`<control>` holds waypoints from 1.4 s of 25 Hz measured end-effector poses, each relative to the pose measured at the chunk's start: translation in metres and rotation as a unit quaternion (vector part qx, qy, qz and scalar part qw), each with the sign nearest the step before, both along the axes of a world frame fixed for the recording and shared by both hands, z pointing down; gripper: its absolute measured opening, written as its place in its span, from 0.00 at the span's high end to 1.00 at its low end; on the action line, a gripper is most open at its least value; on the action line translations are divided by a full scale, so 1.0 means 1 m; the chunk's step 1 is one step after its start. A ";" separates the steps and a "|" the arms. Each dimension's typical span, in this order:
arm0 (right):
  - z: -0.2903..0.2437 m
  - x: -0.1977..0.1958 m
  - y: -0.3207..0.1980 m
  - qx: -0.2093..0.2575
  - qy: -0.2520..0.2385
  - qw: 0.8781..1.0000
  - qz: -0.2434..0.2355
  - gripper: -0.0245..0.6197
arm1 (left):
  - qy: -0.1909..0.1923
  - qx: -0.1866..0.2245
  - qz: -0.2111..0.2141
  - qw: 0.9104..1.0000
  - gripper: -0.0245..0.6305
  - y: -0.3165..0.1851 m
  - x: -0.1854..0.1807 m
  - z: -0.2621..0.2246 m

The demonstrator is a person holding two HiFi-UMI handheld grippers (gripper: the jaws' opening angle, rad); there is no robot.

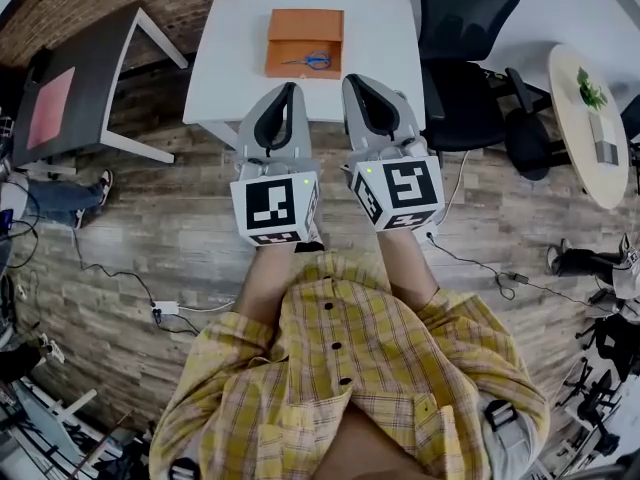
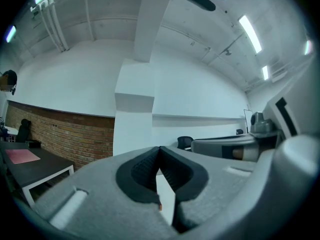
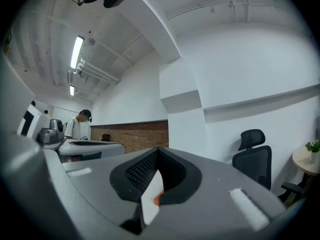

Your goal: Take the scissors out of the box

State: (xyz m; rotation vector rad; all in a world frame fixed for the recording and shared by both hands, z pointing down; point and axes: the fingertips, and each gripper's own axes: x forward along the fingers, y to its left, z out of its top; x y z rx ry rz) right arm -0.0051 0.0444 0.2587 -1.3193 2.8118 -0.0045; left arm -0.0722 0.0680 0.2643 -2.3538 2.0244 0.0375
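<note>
An orange box stands open on the white table in the head view. Blue-handled scissors lie inside it near the front wall. My left gripper and right gripper are held side by side, level, with their tips over the table's near edge, short of the box. Both are shut with nothing between the jaws. In the left gripper view the left gripper's pads meet at the tip. The right gripper shows the same in its own view, with a sliver of the orange box below the pads.
A black office chair stands right of the table. A dark desk is at the left and a round table with a plant at the right. Cables trail over the wooden floor. A person stands far off.
</note>
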 end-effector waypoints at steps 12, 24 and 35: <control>0.011 -0.037 -0.037 -0.009 0.014 0.999 0.048 0.95 | 0.005 -0.019 0.050 0.999 0.96 -0.045 -0.038 0.016; 0.032 -0.046 -0.070 -0.033 0.032 0.997 0.066 0.95 | 0.006 -0.052 0.084 0.995 0.96 -0.078 -0.041 0.044; 0.039 -0.039 -0.111 -0.041 0.031 0.996 0.069 0.95 | -0.014 -0.066 0.085 0.994 0.96 -0.118 -0.035 0.052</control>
